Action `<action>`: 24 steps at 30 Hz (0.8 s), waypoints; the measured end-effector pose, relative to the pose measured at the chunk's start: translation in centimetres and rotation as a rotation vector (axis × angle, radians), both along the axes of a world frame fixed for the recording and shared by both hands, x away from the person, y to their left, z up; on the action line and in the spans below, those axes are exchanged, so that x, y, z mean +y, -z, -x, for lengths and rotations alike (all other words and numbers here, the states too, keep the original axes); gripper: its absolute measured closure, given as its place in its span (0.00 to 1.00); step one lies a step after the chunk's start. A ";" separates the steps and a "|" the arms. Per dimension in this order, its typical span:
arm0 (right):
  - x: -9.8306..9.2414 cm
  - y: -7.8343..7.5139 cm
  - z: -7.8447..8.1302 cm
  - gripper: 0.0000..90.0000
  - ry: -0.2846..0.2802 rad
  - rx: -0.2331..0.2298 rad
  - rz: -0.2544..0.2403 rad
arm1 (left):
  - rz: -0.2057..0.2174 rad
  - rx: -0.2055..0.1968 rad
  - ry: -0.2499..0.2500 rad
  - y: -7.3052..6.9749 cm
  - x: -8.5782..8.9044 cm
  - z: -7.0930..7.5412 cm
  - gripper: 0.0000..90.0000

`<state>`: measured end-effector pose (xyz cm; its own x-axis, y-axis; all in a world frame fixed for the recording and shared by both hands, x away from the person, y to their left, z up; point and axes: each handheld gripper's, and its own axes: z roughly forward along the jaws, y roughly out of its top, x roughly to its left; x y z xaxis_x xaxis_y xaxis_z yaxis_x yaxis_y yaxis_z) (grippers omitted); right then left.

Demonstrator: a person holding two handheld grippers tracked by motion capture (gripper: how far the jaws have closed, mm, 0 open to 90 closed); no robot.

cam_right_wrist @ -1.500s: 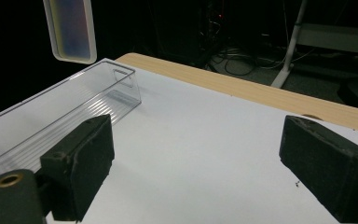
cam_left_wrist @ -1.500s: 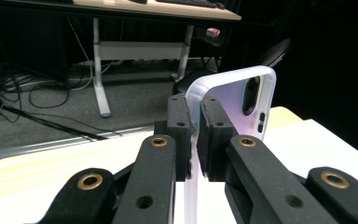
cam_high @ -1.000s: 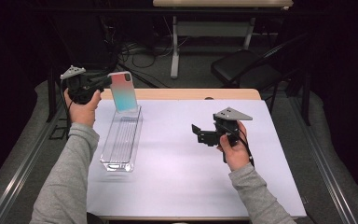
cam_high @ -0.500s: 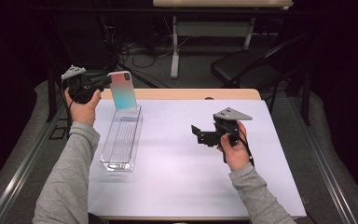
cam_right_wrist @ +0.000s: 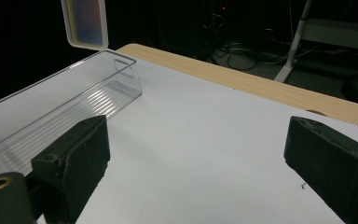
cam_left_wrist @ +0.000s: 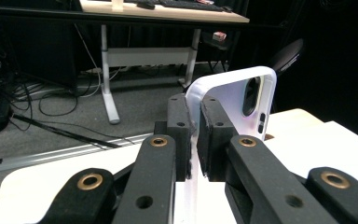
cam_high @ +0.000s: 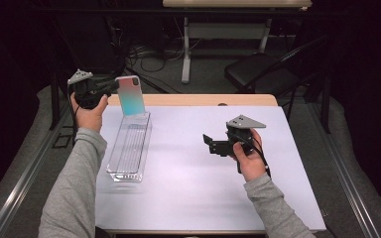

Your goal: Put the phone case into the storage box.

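High view: left gripper [cam_high: 110, 87] grasps the phone case [cam_high: 131, 95] upright above the clear tray's [cam_high: 129, 148] far end; right gripper [cam_high: 209, 144] hovers over the white surface [cam_high: 188, 183].
Left gripper view: fingers [cam_left_wrist: 214, 135] clench the case's edge.
Right gripper view: fingers [cam_right_wrist: 74, 158] released, tray beyond.

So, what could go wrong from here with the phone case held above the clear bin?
The left gripper pinches only the thin edge of the phone case, so the case might twist or slip out. It hangs over the far end of the clear bin; lowered off line, it could catch the wall. The right gripper stands apart, open, not steadying the bin.
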<state>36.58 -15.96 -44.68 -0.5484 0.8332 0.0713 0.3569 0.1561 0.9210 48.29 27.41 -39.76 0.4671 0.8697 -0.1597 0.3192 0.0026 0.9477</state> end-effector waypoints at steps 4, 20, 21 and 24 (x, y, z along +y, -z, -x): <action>0.0 0.0 0.0 0.07 0.004 -0.002 0.004 | -0.004 -0.005 0.005 0.4 0.1 -0.5 0.93; 0.2 0.4 0.0 0.06 0.008 0.004 0.026 | -0.065 -0.032 0.037 2.0 0.5 -2.1 0.93; 0.2 0.4 -0.1 0.05 0.006 0.004 0.032 | -0.066 -0.035 0.038 2.1 0.5 -2.2 0.94; 0.2 0.5 -0.1 0.05 0.011 0.009 0.029 | -0.069 -0.045 0.045 2.3 0.4 -2.3 0.94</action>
<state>36.65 -15.74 -45.13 -0.5391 0.8407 0.0514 0.3666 0.1793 0.9130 50.62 27.85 -42.08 0.5114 0.8558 -0.0782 0.2748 -0.0767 0.9584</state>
